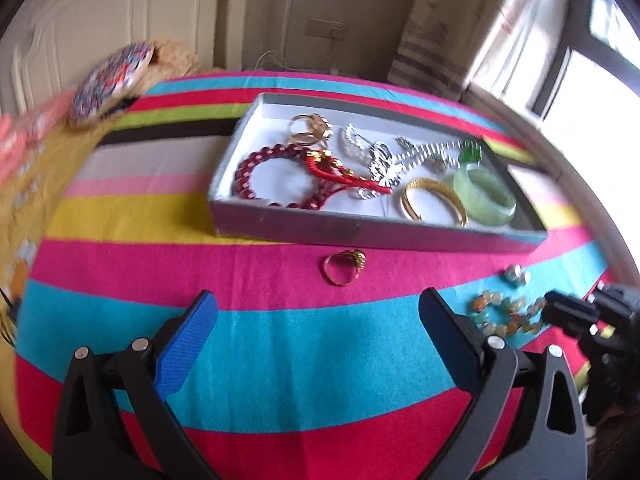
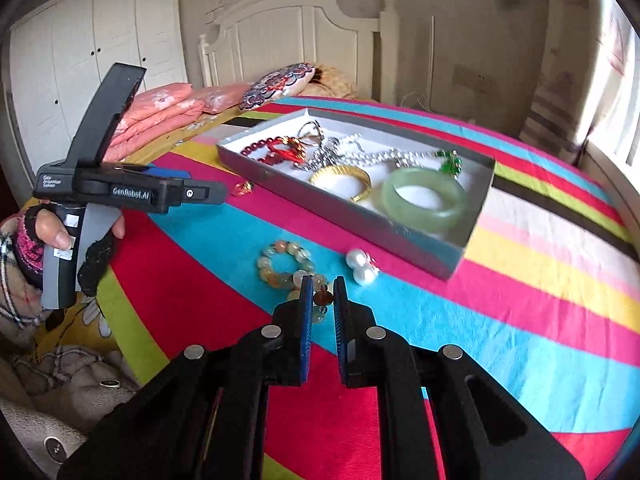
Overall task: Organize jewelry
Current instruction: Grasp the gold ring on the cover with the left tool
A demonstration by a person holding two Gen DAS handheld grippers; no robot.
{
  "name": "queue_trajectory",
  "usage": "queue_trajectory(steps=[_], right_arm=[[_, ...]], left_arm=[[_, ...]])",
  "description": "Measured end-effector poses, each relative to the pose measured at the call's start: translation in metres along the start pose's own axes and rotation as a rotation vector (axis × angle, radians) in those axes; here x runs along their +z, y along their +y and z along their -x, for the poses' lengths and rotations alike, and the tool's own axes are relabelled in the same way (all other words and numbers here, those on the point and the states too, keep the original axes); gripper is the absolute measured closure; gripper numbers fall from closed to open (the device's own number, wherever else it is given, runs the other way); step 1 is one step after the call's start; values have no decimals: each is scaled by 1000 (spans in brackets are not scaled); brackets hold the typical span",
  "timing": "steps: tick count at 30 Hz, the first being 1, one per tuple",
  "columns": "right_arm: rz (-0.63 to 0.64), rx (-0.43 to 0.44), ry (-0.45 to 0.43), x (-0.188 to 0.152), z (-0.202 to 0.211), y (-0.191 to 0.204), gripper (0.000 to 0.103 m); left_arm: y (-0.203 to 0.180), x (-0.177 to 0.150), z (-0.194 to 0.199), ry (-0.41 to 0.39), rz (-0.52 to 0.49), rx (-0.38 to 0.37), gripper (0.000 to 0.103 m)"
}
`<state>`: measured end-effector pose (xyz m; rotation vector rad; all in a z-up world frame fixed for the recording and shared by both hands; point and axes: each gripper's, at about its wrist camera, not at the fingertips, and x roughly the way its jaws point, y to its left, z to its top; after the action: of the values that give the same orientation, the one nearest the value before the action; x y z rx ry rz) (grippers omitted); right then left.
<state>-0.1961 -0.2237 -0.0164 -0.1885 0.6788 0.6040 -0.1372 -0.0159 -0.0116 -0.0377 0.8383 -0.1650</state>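
The right gripper (image 2: 323, 292) has its jaws drawn narrow around one bead of the bead bracelet (image 2: 289, 266), which lies on the striped bedspread (image 2: 540, 320); the pinched bead sits between the blue pads, the rest of the loop trailing away from the tips. The left gripper (image 1: 318, 312) hangs with jaws wide and nothing between them, just short of a gold ring (image 1: 344, 266) lying on the bedspread beside the near wall of the tray (image 1: 360, 236).

The tray already holds a red bracelet (image 1: 276, 176), gold bangle (image 1: 434, 204), jade bangle (image 1: 484, 196) and silver chain (image 1: 400, 160). A pearl cluster (image 2: 364, 266) sits loose just beside the bead bracelet.

The step in hand looks like the pickup of the bead bracelet. The next move likely calls for lifting it clear without the loop slipping, then carrying it over the tray wall. The ring and pearls remain to be gathered.
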Motion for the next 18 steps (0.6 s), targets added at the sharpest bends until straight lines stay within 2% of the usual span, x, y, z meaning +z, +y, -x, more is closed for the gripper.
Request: queue_trajectory(steps=[2, 4, 6, 9, 15, 18], right_arm=[[-9, 7, -4, -2, -2, 0, 92], [-8, 12, -12, -3, -1, 0, 92], [-10, 16, -15, -4, 0, -1, 92], [-15, 24, -18, -5, 0, -2, 92], [-20, 33, -21, -6, 1, -3, 92], [-19, 33, -20, -5, 1, -3, 92]], left_arm=[[-9, 2, -4, 6, -44, 12, 24], [-11, 6, -11, 26, -43, -2, 34], [-12, 10, -15, 28, -42, 0, 38], [-13, 15, -19, 28, -30, -15, 49], [-28, 17, -24, 23, -86, 46, 58], [-24, 17, -24, 17, -68, 52, 69]])
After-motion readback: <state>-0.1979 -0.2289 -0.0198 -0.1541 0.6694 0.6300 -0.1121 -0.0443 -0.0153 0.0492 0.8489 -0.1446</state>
